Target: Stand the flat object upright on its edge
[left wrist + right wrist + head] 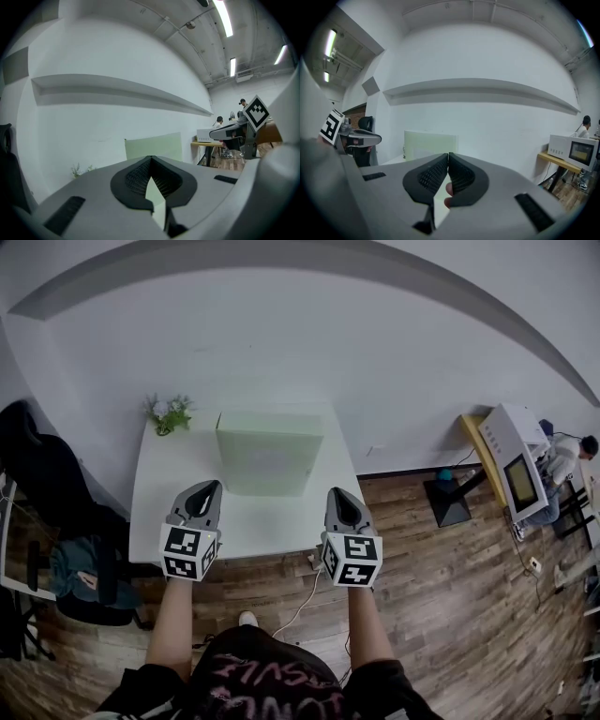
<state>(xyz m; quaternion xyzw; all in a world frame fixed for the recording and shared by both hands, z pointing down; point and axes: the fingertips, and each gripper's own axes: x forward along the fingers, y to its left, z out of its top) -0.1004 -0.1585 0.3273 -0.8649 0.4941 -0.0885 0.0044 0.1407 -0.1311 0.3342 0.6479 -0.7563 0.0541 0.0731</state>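
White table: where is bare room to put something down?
Free on the white rectangular table: the left side, between the small green plant and the standing pale green flat board, and the strip before it. Crowded: the back middle.

Pale green flat board (269, 451); white desk (178, 493). Grey left gripper (214, 486) and right gripper (335, 491), black fingers (136, 176), black-and-white square markers (182, 553). Green plant (170, 414). Brown wood-grain floor (450, 596).

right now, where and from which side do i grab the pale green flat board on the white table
Likely its two upright side edges, one gripper from each side. The pale green flat board appears to stand on edge, broad face toward the person, so only thin edges fit between jaws. The left gripper and right gripper are shut.
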